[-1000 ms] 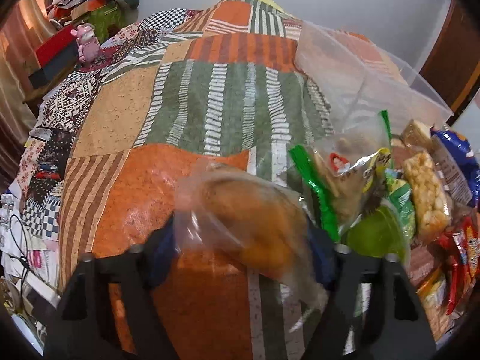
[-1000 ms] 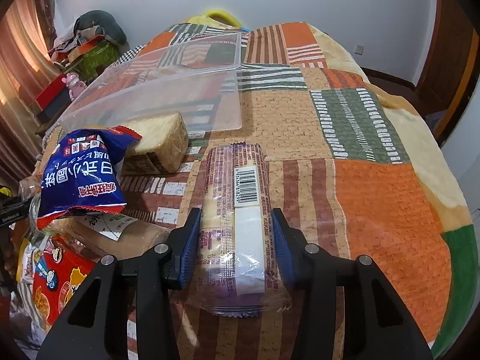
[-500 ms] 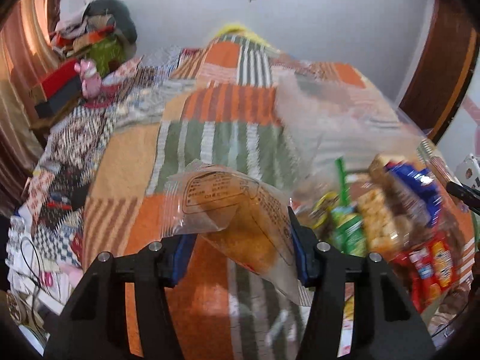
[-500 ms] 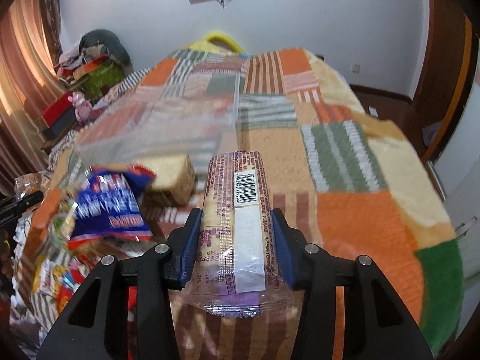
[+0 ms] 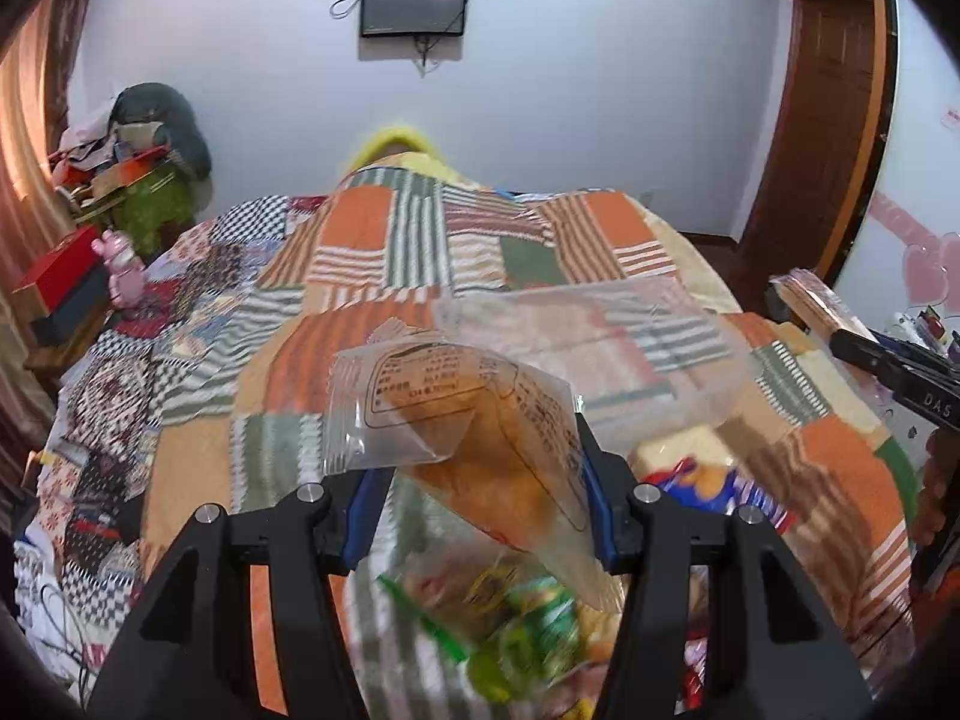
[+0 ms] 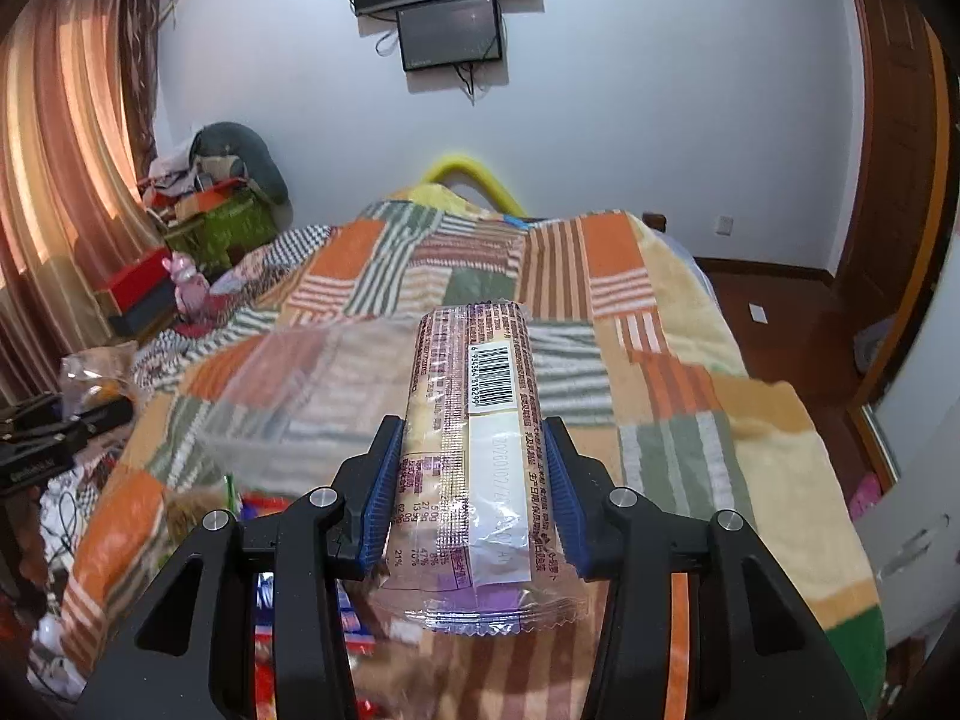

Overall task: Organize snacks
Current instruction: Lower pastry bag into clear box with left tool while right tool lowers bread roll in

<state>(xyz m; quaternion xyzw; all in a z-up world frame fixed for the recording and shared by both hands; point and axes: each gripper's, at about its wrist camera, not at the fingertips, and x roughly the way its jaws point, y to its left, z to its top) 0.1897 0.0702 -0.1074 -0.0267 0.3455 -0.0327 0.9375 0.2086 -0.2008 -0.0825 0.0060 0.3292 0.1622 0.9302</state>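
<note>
left claw gripping bread bag, tilted down

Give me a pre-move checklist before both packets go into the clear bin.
1. Left tool grips the clear bread packet: ok, pads press its sides, though it hangs tilted; the jaws closed a little just now.
2. Right tool grips the long barcode packet: ok, held squarely between the pads.
3. Clear plastic bin is open and reachable ahead on the patchwork blanket: ok, no lid visible on it.
4. Room inside the bin: cannot tell, blurred and see-through.
5. Both packets clear of the snack pile below: ok.
</note>
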